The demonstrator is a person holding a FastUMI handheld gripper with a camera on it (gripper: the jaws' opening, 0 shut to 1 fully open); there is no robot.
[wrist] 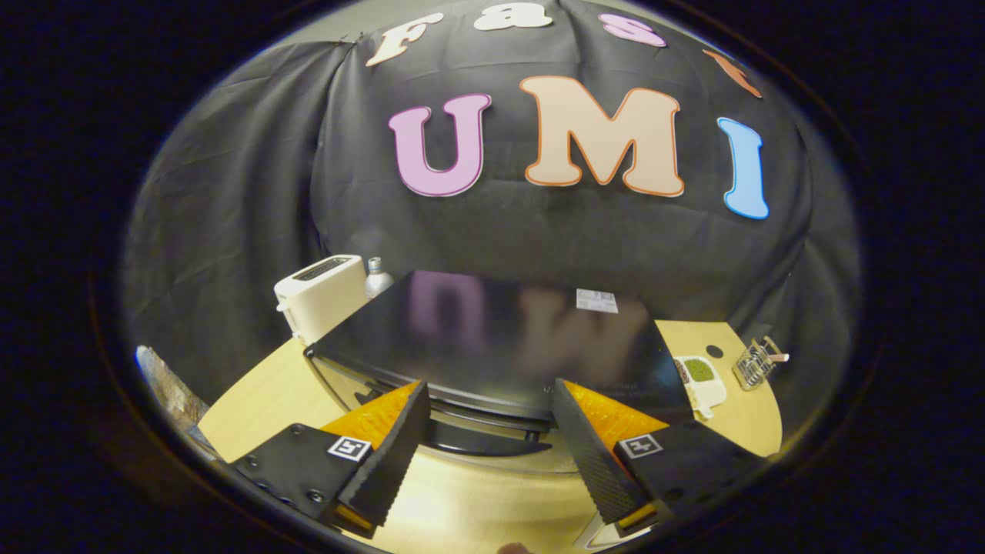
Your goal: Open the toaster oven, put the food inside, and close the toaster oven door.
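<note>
**Fingers wide apart before the closed toaster oven**

Gripper view: gripper hovered above the near part of the table, its two fingers spread wide with nothing between them but the pale tabletop and the oven's lower front. Just ahead of the fingertips stood the toaster oven, a dark box with a glossy flat top that mirrored the wall behind; a small white sticker lay on the far right of that top. The oven's door looked shut, and its dark handle bar ran across the front, showing in the gap between the two fingers, close to the tips but not touched.

To the far left of the oven, just beside its back corner, stood a white slot toaster, and a small grey bottle stood right behind it. On the right side of the oven lay a white dish holding green food, close to the oven's side wall. Farther right sat a small wire basket with a pale handle, and a dark round hole marked the tabletop between dish and basket.

The table was light wood with a rounded edge. Black cloth hung as the booth's wall all around it, wrinkled at the left. Something crinkled and shiny showed at the near left, off the table; what it was could not be told.
</note>
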